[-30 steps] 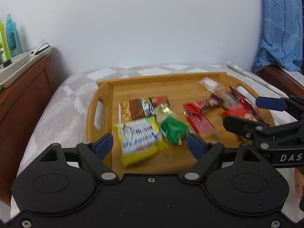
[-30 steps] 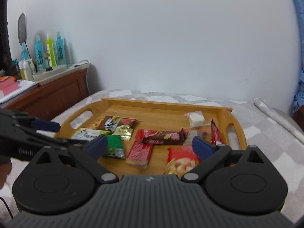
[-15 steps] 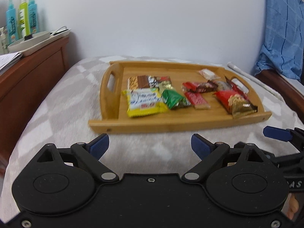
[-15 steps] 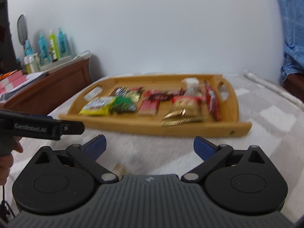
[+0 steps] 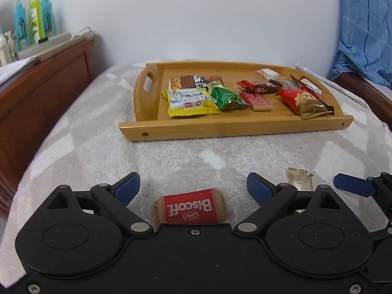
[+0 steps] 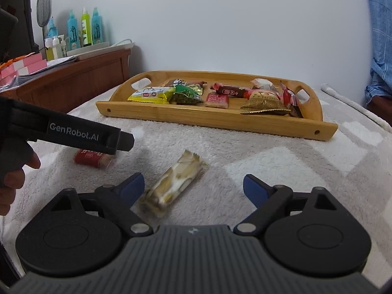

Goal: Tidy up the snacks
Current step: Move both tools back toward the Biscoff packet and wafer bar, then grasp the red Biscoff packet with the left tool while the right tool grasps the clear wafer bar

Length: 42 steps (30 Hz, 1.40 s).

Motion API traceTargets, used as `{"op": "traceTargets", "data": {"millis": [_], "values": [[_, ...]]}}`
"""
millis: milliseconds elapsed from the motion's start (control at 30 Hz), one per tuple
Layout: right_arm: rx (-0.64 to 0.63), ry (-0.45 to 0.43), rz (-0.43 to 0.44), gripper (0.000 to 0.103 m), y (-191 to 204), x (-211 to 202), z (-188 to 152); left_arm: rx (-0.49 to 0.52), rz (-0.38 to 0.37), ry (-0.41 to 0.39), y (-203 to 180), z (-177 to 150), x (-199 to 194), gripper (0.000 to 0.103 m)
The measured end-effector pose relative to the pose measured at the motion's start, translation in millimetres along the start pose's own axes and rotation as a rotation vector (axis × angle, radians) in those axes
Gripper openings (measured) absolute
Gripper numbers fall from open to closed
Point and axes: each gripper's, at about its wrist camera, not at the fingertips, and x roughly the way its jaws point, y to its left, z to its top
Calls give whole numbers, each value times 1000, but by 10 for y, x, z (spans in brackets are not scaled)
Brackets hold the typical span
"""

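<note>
A red Biscoff biscuit [image 5: 189, 209] lies on the blanket between the wide jaws of my left gripper [image 5: 193, 187], untouched by the pads. A gold-and-white snack packet [image 6: 171, 186] lies slanted on the blanket between the jaws of my right gripper [image 6: 193, 183]. Those jaws are closing, and the packet sits near the left finger [image 6: 133, 183] with no pad pressing it. Beyond both stands the wooden tray [image 5: 232, 127] with several snacks, among them a yellow packet [image 5: 189, 103] and a green one [image 5: 227, 98]. The right wrist view also shows the tray [image 6: 208, 120] and the Biscoff biscuit [image 6: 93, 158].
A grey-and-white checked blanket [image 5: 98, 147] covers the bed. A brown dresser [image 6: 73, 78] with bottles and papers stands at the left. Blue cloth [image 5: 362, 29] hangs at the right, and a white wall is behind. A hand [image 6: 14, 174] holds the left gripper's body.
Both grippers drew back from over the tray and sank toward the near blanket. The biscuit and the gold packet came into view between the jaws. The right jaws narrowed a little.
</note>
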Motion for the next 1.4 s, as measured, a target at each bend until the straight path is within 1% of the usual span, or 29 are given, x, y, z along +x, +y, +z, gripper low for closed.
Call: {"op": "traceTargets", "data": {"millis": [200,367,467,633,667,800,867,900,1000,1033,1100,1267,1400], "values": [[31,-51,-7,84,46,-23,-61,-56,-5,-2,109,-100,-57,97],[6,-81,-24,74,113,-4,-112,-62,-20,11,94,-147,-50,97],[14,-81,-19,74,105,5,-110,-80,-32,28,69,-191,-32,96],[8,-83,-23,76,118,8,-124,-70,-10,23,35,-257,-8,94],[4,-83,-26,76,126,9,-125,-68,-8,21,31,-258,-9,94],[5,-84,-25,76,130,5,-131,-80,-4,12,41,-254,-31,83],[4,-85,-26,76,135,6,-133,-88,-9,11,50,-249,-39,81],[4,-84,-26,76,130,7,-130,-86,-10,9,49,-250,-44,79],[3,-84,-26,76,130,7,-130,-75,-8,-1,16,-271,-68,71],[3,-85,-26,76,131,6,-131,-64,-12,-5,-8,-280,-79,70],[3,-84,-26,76,129,8,-130,-44,-31,-15,-52,-291,-103,65],[4,-85,-25,76,129,9,-130,-32,-75,-23,-107,-300,-140,64],[21,-86,-8,69,102,-1,-121,-34,-92,-33,-114,-294,-166,63]]}}
